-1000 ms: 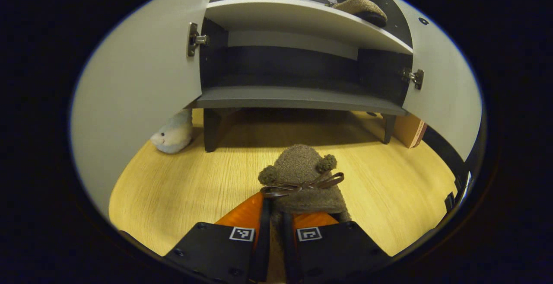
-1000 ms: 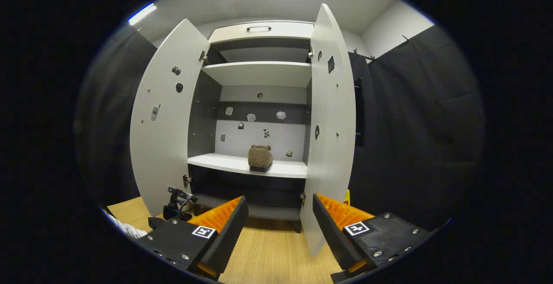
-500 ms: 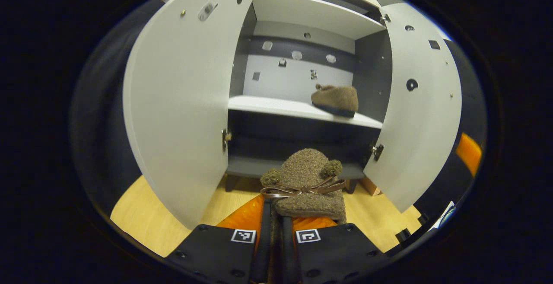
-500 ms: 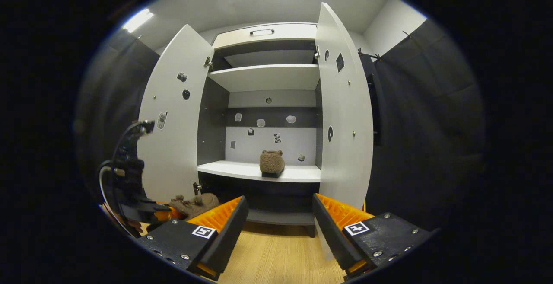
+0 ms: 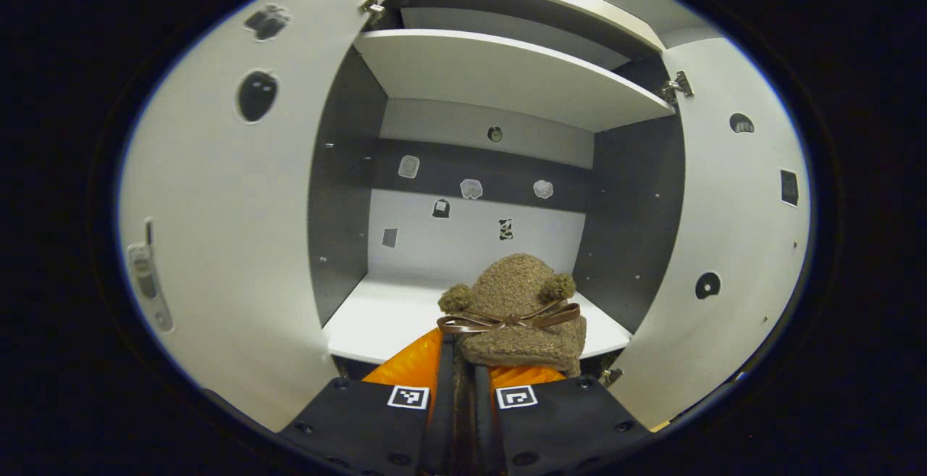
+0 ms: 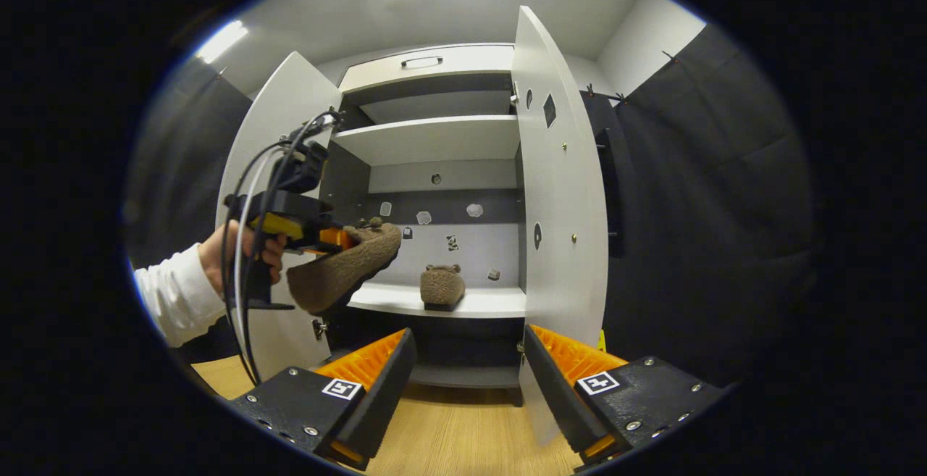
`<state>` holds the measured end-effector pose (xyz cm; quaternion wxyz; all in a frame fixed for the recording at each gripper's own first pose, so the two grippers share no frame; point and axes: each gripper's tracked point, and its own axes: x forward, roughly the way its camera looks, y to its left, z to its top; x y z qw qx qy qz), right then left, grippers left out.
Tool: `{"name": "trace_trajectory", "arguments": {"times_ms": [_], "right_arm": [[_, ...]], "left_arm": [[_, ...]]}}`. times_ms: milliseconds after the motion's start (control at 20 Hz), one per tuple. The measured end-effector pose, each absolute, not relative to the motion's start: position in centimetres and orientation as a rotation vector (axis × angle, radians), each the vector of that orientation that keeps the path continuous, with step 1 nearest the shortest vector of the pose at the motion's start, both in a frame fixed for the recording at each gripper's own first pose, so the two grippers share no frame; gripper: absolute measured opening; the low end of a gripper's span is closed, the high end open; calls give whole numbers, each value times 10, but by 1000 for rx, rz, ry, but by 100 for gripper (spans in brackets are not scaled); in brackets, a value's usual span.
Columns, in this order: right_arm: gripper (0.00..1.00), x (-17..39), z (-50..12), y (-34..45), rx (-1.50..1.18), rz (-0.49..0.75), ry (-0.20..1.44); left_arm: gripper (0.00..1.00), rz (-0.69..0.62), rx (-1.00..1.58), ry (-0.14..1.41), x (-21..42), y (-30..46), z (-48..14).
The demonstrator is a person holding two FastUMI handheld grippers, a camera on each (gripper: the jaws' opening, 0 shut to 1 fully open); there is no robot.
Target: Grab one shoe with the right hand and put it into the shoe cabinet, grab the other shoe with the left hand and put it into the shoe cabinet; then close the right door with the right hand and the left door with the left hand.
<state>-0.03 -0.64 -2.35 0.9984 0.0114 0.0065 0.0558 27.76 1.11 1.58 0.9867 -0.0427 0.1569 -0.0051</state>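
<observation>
The left gripper [image 5: 463, 360] is clamped on the heel of a brown fuzzy slipper [image 5: 518, 309], toe pointing into the shoe cabinet [image 5: 507, 77]. In the right gripper view the same slipper hangs in the air just in front of the white middle shelf [image 6: 478, 306], near its left front edge, toe raised and sole tilted. The other slipper [image 6: 442, 286] sits on that shelf, toward the middle. The right gripper [image 6: 467, 382] is low in front of the cabinet, jaws wide apart and holding nothing. Both doors, left door [image 6: 279, 143] and right door [image 6: 554, 172], stand open.

The step in hand looks to be setting the second slipper down. To do it well, carry it in over the shelf's front edge, level the sole, aim for the free left part beside the first slipper without nudging it, then release once the sole rests flat. Keep the hand [image 6: 239, 248] off the left door
</observation>
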Motion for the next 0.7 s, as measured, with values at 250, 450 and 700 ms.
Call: {"name": "trace_trajectory", "arguments": {"times_ms": [250,450,700], "right_arm": [[93,-3,-21,-28,18,57,21],[93,-9,-29,-41,-13,21,42],[93,-10,-34,-51,-7,3,61]], "left_arm": [[20,35,-56,426,398,18,-36],[20,99,-41,511,438,35,-80],[28,139,-31,558,445,51,-108]]}}
